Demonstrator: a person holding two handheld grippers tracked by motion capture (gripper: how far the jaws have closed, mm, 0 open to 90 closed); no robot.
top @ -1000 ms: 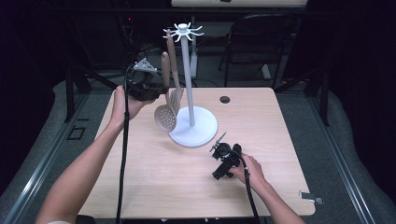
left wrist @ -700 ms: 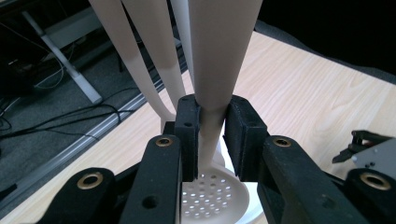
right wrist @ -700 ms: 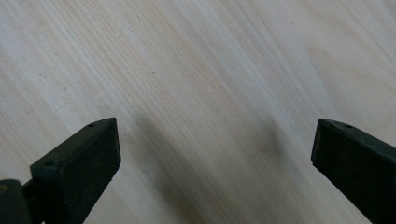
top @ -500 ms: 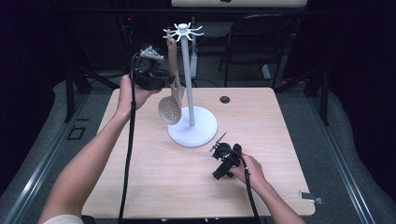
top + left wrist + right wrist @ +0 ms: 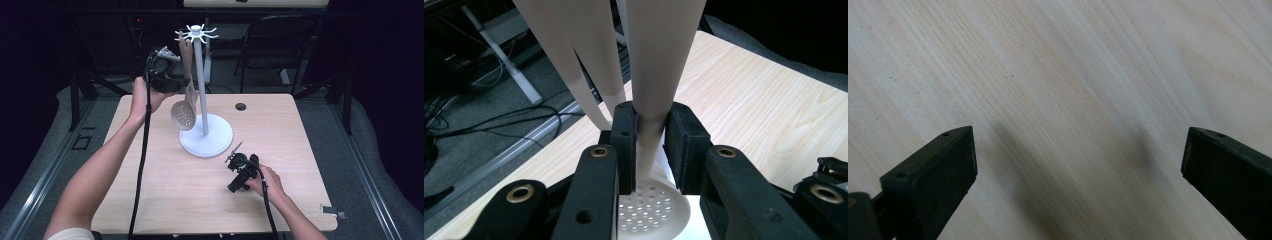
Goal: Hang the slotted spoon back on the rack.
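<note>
A beige slotted spoon (image 5: 184, 107) hangs beside the white utensil stand (image 5: 205, 130), handle up near the star-shaped hook crown (image 5: 196, 33). My left gripper (image 5: 167, 77) is shut on the spoon's handle (image 5: 651, 120), bowl (image 5: 651, 212) hanging below the jaws. The handle top sits close to a hook; whether it is on the hook I cannot tell. My right gripper (image 5: 241, 172) rests low over the table at the front right, open, with bare wood (image 5: 1073, 100) between its jaws.
The stand's round base (image 5: 217, 140) sits mid-table. A dark grommet hole (image 5: 240, 106) lies behind it to the right. A chair (image 5: 280, 45) stands past the far edge. The table's left edge (image 5: 549, 145) drops to a floor with cables.
My left gripper has lifted the spoon higher and a little rightward, bringing the handle top up to the hook crown. The right gripper has stayed put.
</note>
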